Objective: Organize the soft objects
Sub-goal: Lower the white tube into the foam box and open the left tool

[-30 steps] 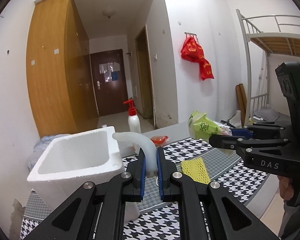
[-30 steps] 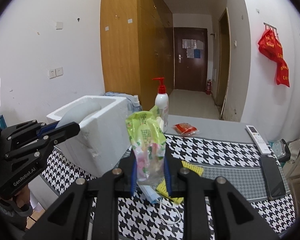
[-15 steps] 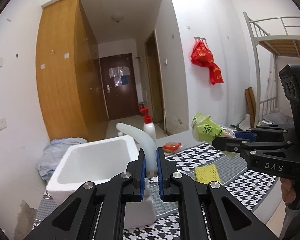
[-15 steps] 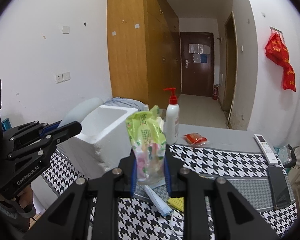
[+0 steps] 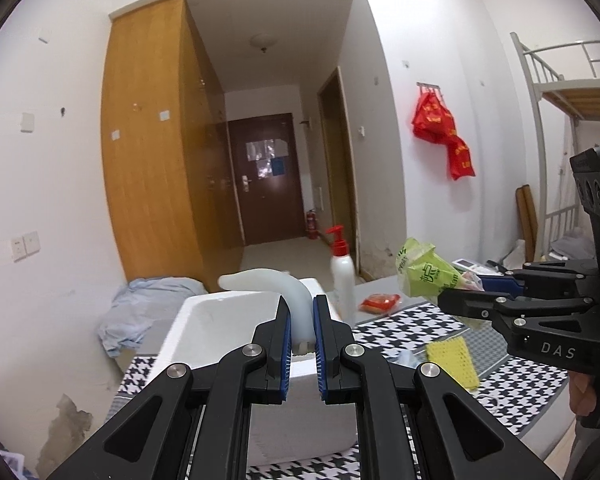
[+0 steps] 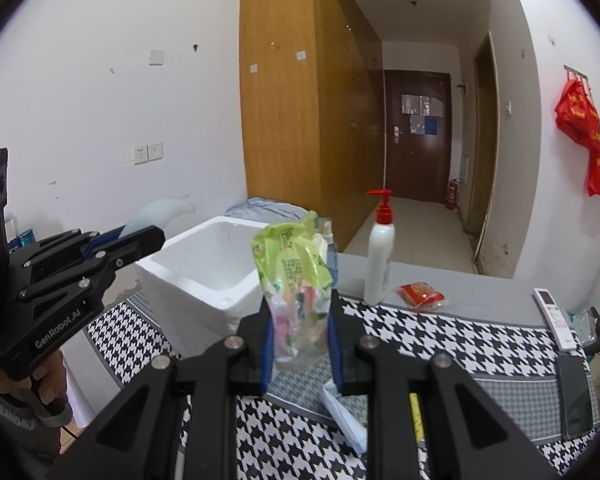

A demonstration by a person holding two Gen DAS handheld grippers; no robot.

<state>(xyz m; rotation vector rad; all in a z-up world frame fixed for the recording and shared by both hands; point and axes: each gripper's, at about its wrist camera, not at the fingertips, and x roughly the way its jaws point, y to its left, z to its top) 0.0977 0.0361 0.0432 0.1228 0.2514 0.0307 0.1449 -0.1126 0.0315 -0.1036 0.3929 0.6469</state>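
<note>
My left gripper (image 5: 300, 320) is shut on a curved white soft tube (image 5: 276, 286) and holds it above the near rim of the white foam box (image 5: 228, 316). My right gripper (image 6: 300, 340) is shut on a green plastic pouch (image 6: 294, 276), held upright above the table, right of the foam box (image 6: 204, 264). The pouch also shows in the left wrist view (image 5: 426, 274). A yellow mesh cloth (image 5: 452, 362) and a pale blue packet (image 6: 344, 416) lie on the houndstooth tablecloth (image 6: 440, 340).
A white pump bottle (image 6: 380, 256) with a red top and a red snack packet (image 6: 420, 294) stand behind the cloth. A remote (image 6: 554, 318) and a phone (image 6: 576, 394) lie at the right edge. A bunk bed (image 5: 568, 92) stands far right.
Both grippers have risen with their loads. The left gripper carried the white tube up and over the foam box rim. The right gripper stayed shut on the pouch.
</note>
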